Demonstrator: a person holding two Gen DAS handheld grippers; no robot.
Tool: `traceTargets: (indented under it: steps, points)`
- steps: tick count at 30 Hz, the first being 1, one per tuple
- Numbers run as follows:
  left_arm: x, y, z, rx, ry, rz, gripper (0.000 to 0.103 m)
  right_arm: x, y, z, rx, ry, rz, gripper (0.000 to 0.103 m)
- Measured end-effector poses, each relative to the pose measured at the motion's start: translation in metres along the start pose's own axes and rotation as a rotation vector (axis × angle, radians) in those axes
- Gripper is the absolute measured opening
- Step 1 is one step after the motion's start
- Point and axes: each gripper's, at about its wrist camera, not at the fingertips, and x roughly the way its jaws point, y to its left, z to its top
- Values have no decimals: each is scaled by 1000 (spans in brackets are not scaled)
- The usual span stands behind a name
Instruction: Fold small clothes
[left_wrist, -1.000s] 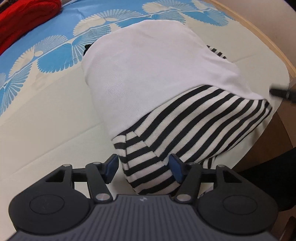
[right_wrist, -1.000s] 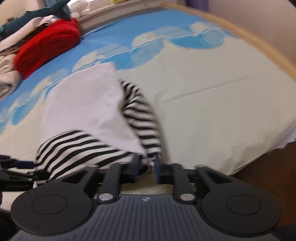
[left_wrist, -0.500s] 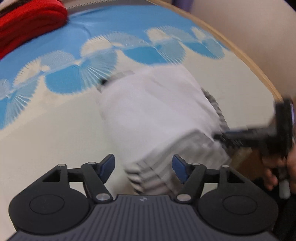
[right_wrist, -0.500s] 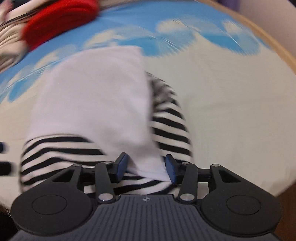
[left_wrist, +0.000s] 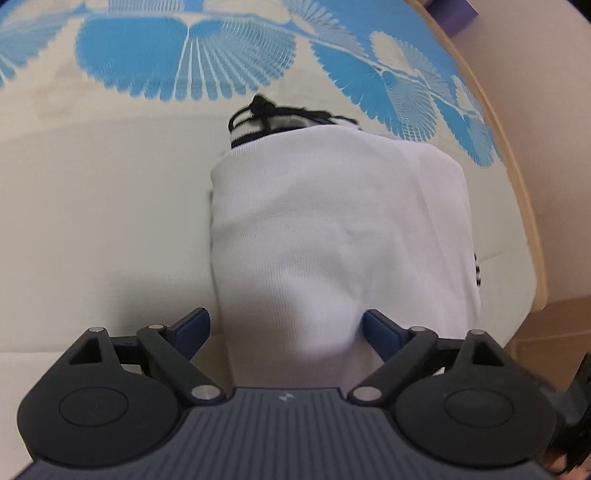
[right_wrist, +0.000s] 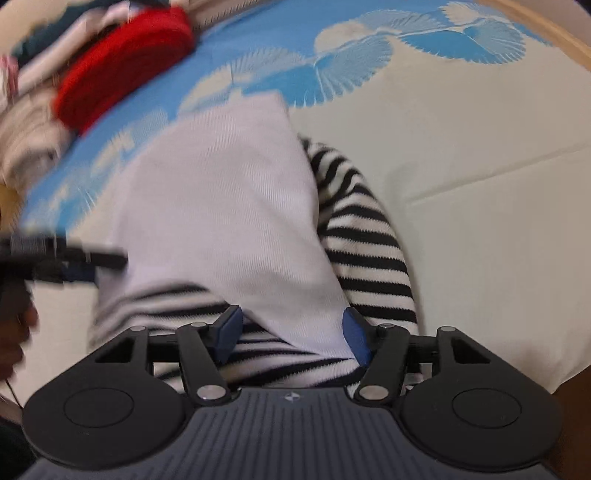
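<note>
At the left, the left tongs (left_wrist: 286, 332) point steeply down over the folded garment (left_wrist: 340, 236); their jaws have just been opening and now stand wide apart, released. The white panel of the garment lies between the blue pads (left_wrist: 194, 328), but they do not press on it. The garment lies on a counter under a cream cloth with blue fan patterns (left_wrist: 92, 206), near the counter's wooden edge (left_wrist: 524, 206). At its far end a black cord and striped trim poke out.

To the right, the right tongs (right_wrist: 291, 336) also tilt steeply down, over the near striped hem of the garment (right_wrist: 229, 206). Their jaws have just been opening too and stand apart, fabric lying between them ungripped. A striped sleeve (right_wrist: 365, 236) curves along the garment's right side. A red folded item (right_wrist: 122, 70) sits far back on the left with other blurred laundry.
</note>
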Motion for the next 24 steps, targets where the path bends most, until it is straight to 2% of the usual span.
traceTargets:
  steps: [4, 6, 7, 8, 9, 10, 11, 13, 16, 19, 21, 23, 24]
  points:
    - [15, 5, 3, -31, 3, -39, 94, 5, 0, 3, 21, 2, -7, 62]
    - [16, 0, 1, -21, -12, -26, 89, 4, 2, 2, 32, 2, -15, 60]
    - [15, -4, 1, -10, -22, -12, 80, 5, 4, 3, 32, -3, -19, 55]
    - [12, -10, 2, 12, -34, -3, 69, 4, 7, 2, 30, -9, -17, 43]
    - [6, -16, 1, 51, -45, 10, 63, 3, 9, 3, 27, -13, -4, 33]
    - [-2, -21, 2, 81, -52, 20, 53, 3, 13, 4, 27, -18, 10, 15]
    - [-9, -21, 2, 78, -59, 6, 47, 2, 18, 6, 20, -32, 5, 2]
    - [-34, -18, 5, 76, -96, -17, 44, 0, 27, 11, 21, -58, 18, 0]
    - [-73, -17, 6, 156, -201, 30, 44, -2, 47, 21, 36, -103, 57, 0]
    - [-107, 15, 11, 123, -269, 52, 44, 3, 74, 30, 31, -109, 106, 0]
    - [-120, 40, 13, 119, -291, 103, 51, 9, 94, 34, 19, -107, 136, 0]
    - [-128, 66, 15, 78, -286, 175, 65, 16, 112, 36, -2, -107, 158, 0]
    - [-131, 78, 16, 56, -288, 227, 68, 17, 119, 36, -8, -112, 163, 0]
